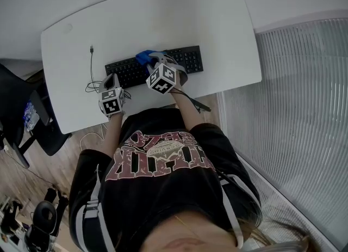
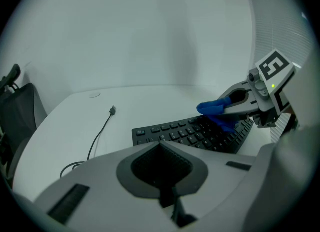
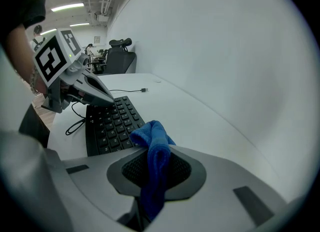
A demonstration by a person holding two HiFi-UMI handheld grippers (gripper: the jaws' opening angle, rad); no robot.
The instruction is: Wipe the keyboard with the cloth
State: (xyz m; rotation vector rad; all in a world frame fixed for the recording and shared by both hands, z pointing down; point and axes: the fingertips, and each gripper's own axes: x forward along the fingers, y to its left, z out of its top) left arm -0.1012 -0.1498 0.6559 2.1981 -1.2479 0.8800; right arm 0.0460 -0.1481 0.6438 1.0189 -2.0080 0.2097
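The black keyboard [image 1: 187, 60] lies across the near half of the white desk [image 1: 163, 17]. My right gripper [image 1: 155, 58] is shut on a blue cloth [image 1: 143, 56], which rests on the keys left of the keyboard's middle. In the right gripper view the cloth [image 3: 155, 158] hangs folded between the jaws, with the keyboard [image 3: 107, 123] just beyond. My left gripper [image 1: 112, 78] is shut and holds nothing, its tip over the keyboard's left end. The left gripper view shows the keyboard [image 2: 192, 133], the cloth [image 2: 214, 107] and the right gripper's fingers [image 2: 242, 103].
A thin black cable [image 1: 91, 67] with a loose plug runs over the desk left of the keyboard and coils at the near edge. A dark office chair [image 1: 24, 117] stands left of the desk. A ribbed surface [image 1: 293, 109] lies to the right.
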